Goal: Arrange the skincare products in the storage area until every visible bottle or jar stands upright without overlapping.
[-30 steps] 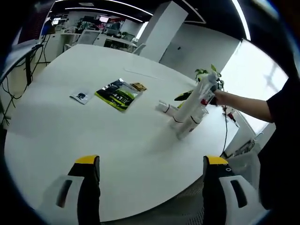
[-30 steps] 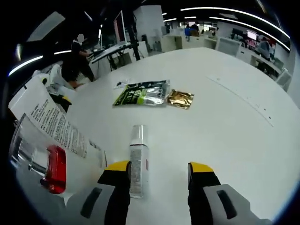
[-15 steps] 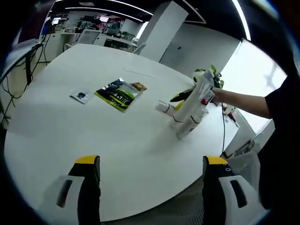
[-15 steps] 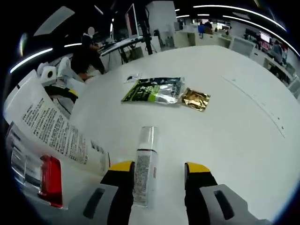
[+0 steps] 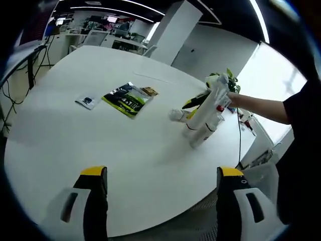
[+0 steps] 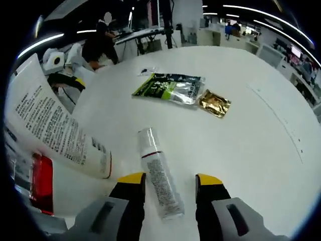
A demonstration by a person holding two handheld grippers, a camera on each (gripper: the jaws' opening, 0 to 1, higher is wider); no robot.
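Note:
A small clear tube (image 6: 158,175) with a white cap lies flat on the white table (image 6: 251,140). My right gripper (image 6: 170,179) is open, and its yellow-tipped jaws stand on either side of the tube without pinching it. A tall white bottle (image 6: 50,133) with printed text and a red part leans close on the left. In the left gripper view the same tall bottle (image 5: 206,106) slants over a shorter white bottle (image 5: 201,134). The tube (image 5: 175,115) lies beside them, and the right gripper (image 5: 195,104) reaches in on a person's arm. My left gripper (image 5: 162,175) is open over the near table edge, holding nothing.
A green foil pouch (image 5: 126,100), a gold sachet (image 5: 149,92) and a small packet (image 5: 87,102) lie flat at the table's middle. A potted plant (image 5: 225,78) stands behind the bottles. The table's rim (image 5: 165,221) runs close under my left gripper. A person sits at a far desk (image 6: 100,42).
My right gripper has moved forward over the lying tube, which now sits deeper between the jaws and at a new angle. The jaws have narrowed a little. The left gripper has stayed still.

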